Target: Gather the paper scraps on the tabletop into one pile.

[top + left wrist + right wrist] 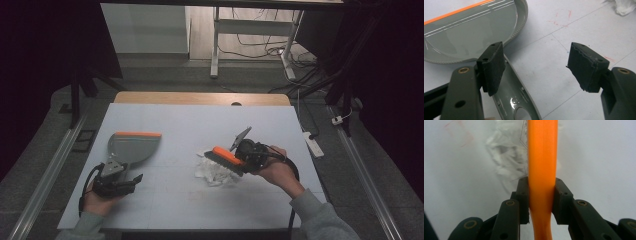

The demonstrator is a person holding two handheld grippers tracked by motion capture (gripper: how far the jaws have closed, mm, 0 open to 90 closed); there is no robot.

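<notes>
Meanwhile, right hand angles the clamped brush over crumpled paper.

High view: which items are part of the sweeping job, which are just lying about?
In the job:
- brush, in the right claw
- dustpan, by the left claw
- crumpled white paper

Lying about:
- power strip
- floor cables

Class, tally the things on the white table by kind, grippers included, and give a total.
Dustpan: 1
Brush: 1
Crumpled paper pile: 1
Grippers: 2, the left gripper and the right gripper
Total: 5
</notes>
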